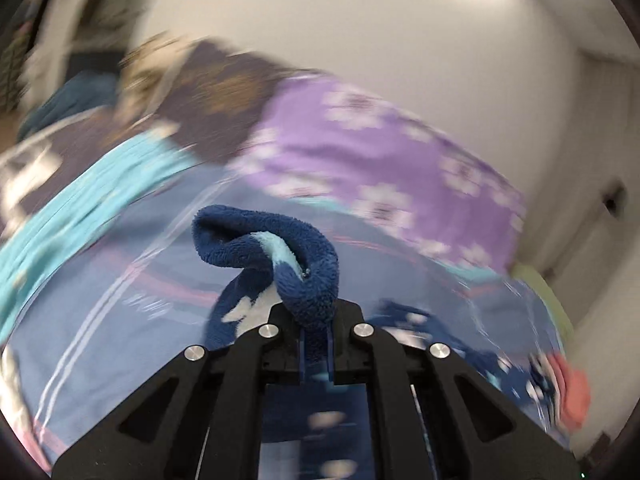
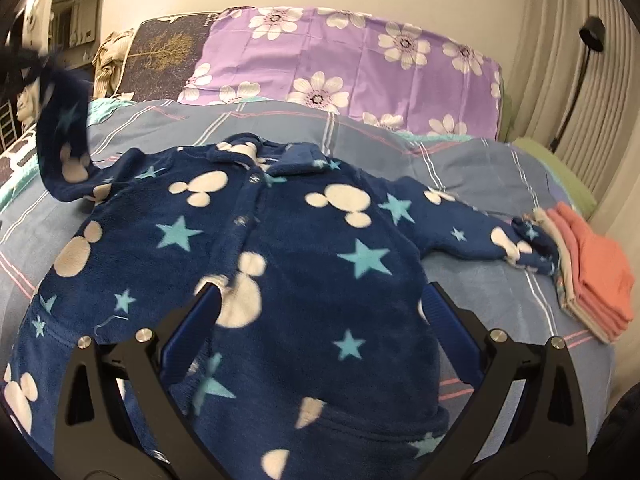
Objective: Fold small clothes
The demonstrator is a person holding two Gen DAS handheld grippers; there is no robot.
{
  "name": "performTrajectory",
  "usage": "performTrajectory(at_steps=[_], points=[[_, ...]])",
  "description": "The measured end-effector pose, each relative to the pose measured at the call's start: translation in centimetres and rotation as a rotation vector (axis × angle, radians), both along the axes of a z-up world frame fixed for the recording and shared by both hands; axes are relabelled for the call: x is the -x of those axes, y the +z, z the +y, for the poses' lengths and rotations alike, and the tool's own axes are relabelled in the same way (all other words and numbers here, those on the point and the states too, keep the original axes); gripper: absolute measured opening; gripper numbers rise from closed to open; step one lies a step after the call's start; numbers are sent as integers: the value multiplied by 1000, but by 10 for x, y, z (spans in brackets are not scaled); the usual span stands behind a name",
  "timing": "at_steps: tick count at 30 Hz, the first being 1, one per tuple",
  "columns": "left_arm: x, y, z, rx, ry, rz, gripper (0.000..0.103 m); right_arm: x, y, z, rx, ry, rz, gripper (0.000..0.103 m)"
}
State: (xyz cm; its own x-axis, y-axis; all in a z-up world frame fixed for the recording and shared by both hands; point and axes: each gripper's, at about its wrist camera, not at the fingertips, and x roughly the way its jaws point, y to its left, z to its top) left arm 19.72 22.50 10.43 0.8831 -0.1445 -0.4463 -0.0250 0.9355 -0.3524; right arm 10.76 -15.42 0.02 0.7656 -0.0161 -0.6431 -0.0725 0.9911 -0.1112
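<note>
A small dark-blue fleece jacket (image 2: 288, 248) with white mouse heads and teal stars lies front-up on the striped blue bedspread (image 2: 480, 168). Its left sleeve (image 2: 64, 136) is lifted off the bed at the far left of the right wrist view. In the left wrist view my left gripper (image 1: 314, 316) is shut on that sleeve's fleece cuff (image 1: 272, 240), which curls above the jaws. My right gripper (image 2: 320, 308) hovers open over the jacket's lower front, with nothing between its blue pads (image 2: 444, 320). The jacket's right sleeve (image 2: 496, 236) lies stretched out flat.
A stack of folded coral and beige clothes (image 2: 592, 276) lies at the bed's right edge, touching the right cuff. A purple flowered pillow (image 2: 352, 56) and a dark patterned pillow (image 2: 164, 48) stand at the headboard. A wall and a black lamp pole (image 2: 576, 80) are on the right.
</note>
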Motion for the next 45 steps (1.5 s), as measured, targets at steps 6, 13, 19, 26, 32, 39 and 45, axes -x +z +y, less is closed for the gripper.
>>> performTrajectory(at_steps=[6,13,19,26,32,39,45], points=[[-25,-10,-167,-141,-294,0,9,3,-14,-53,-104,-94,74,101],[-33,-97,-244,-246,-456,145,59,-1,-21,-103,-144,-173,120,86],[4,-118,-192,-370,-332,162,72,-40,-32,-104,-245,-67,241,41],[24,-150,-107,-569,-82,222,84,-124,-46,-67,-462,61,383,42],[-8,-171,-83,-549,-32,326,84,-188,-75,-27,-537,-11,427,71],[-16,-169,-81,-672,111,298,67,-188,-37,2,-411,76,254,7],[6,-169,-104,-848,84,258,67,-164,-14,-39,-241,-4,126,8]])
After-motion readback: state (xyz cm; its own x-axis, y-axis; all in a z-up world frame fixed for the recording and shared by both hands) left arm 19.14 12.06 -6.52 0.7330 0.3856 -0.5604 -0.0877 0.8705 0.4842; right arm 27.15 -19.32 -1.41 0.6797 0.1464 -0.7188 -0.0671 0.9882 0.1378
